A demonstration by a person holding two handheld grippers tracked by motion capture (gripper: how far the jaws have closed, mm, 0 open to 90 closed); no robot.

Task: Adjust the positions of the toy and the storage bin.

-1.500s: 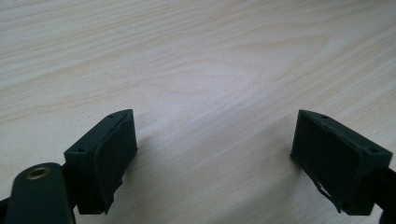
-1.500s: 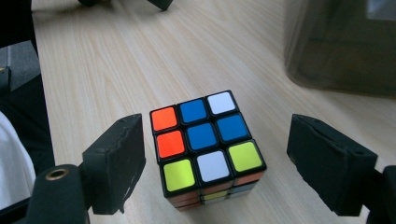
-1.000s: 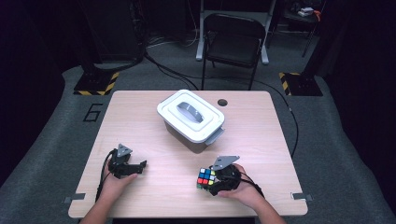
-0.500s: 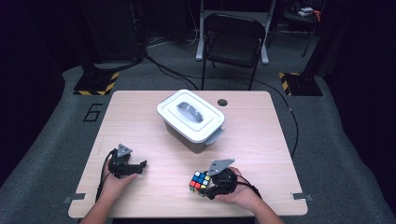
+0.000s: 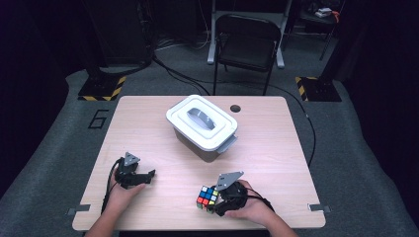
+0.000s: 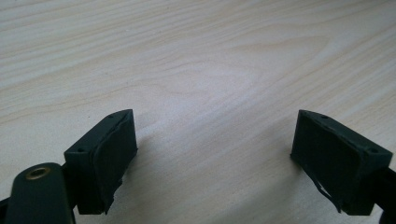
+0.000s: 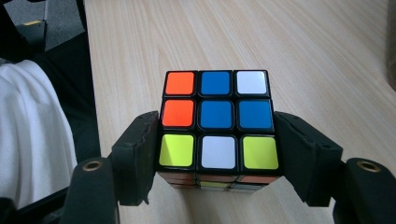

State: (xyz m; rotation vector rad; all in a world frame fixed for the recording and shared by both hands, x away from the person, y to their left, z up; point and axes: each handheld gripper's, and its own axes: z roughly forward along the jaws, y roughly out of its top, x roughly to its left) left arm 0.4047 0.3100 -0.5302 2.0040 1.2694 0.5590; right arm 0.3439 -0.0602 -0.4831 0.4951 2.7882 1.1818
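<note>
right gripper (image 7: pixel 217 154): jaws have just been closing, pads now pressed on both sides of the puzzle cube (image 7: pixel 217 122), lower middle of frame | cube (image 5: pixel 207 197) at table's (image 5: pixel 276 148) near edge, lower centre | left gripper (image 6: pixel 217 158): jaws wide apart, nothing between, over bare wood | lidded white box (image 5: pixel 201 126) mid-table

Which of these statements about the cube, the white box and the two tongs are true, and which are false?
1. The right tongs are closed on the puzzle cube. True.
2. The left tongs hold a small object. False: they are open, with bare table between the pads.
3. The white box has its lid on. True.
4. The cube lies inside the box. False: it is near the table's front edge, apart from the box.
5. The cube's top centre square is red. False: it is blue.
</note>
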